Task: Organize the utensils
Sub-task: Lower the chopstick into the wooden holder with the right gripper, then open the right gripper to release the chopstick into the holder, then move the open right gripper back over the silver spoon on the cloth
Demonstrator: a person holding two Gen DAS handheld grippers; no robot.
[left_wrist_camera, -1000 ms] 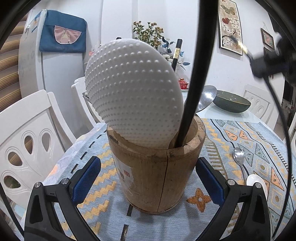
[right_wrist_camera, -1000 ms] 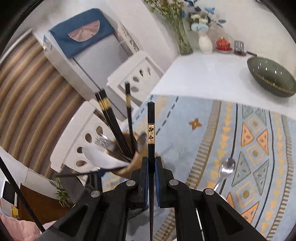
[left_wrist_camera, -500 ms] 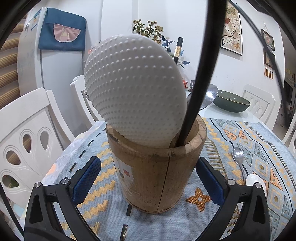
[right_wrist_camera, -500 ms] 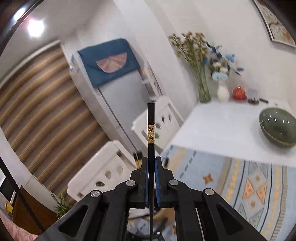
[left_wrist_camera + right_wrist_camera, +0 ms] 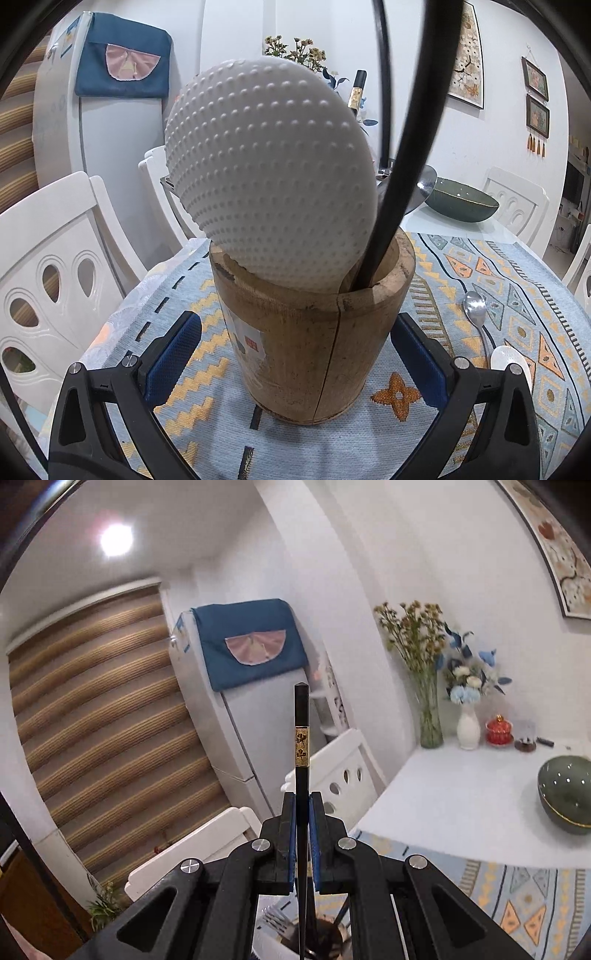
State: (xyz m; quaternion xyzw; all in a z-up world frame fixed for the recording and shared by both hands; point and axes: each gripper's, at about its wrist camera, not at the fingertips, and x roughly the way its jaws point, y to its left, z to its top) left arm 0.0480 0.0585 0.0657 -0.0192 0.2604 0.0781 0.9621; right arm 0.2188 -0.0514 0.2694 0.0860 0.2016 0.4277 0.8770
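Right tongs (image 5: pixel 303 805) stay clamped on a black chopstick (image 5: pixel 301 738), but have risen since a second ago: the wooden holder (image 5: pixel 317 941) now sits low beneath them, and they point nearly level toward the fridge (image 5: pixel 236 716). Left tongs (image 5: pixel 295 332) have not moved, spread wide around the holder (image 5: pixel 314 343), pads apart from it. It contains a white dimpled paddle (image 5: pixel 266 170), a black handle (image 5: pixel 402 162) and chopsticks

Right tongs (image 5: pixel 303 812) clamping black chopstick (image 5: pixel 301 738), upright, fridge (image 5: pixel 236 731) behind
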